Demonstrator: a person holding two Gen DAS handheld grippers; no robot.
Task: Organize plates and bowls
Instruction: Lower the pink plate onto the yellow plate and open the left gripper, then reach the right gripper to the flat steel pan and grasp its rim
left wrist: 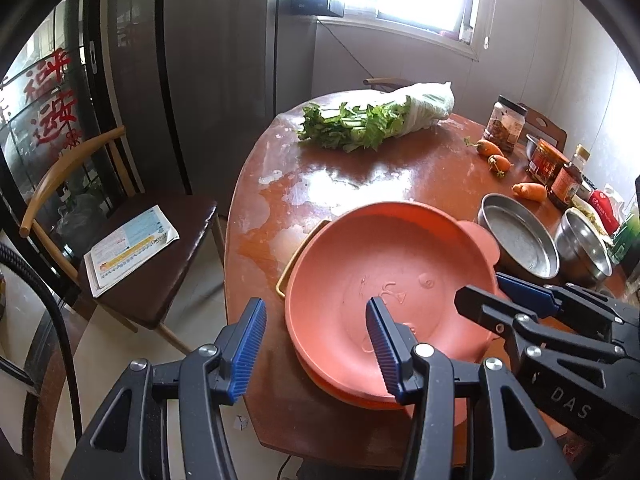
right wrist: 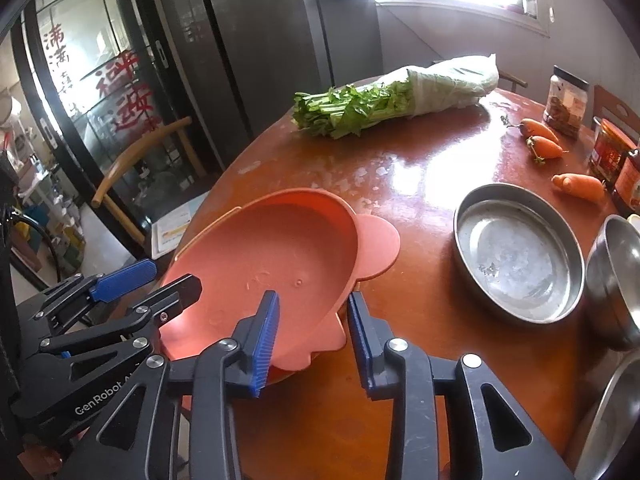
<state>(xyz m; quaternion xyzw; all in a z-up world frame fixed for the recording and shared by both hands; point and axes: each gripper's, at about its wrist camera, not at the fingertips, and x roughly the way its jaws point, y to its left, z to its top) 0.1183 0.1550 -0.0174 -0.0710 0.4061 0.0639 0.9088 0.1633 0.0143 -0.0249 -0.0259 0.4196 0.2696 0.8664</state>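
A salmon-pink plate with ear-like tabs [left wrist: 384,280] [right wrist: 264,268] rests tilted on other plates at the near edge of the brown table [left wrist: 360,176]. My left gripper [left wrist: 316,340] is open; its right finger is over the plate's near rim, its left finger outside. My right gripper [right wrist: 312,332] is open and straddles the plate's near right rim. A steel pan [right wrist: 516,256] [left wrist: 518,236] and a steel bowl [right wrist: 616,280] [left wrist: 584,252] sit to the right.
Bagged greens [right wrist: 392,96] lie at the far side. Carrots [right wrist: 544,144] and jars [right wrist: 566,100] stand at the right. A wooden chair [left wrist: 132,236] with a pamphlet stands left of the table. Another steel bowl [right wrist: 612,420] is at the lower right.
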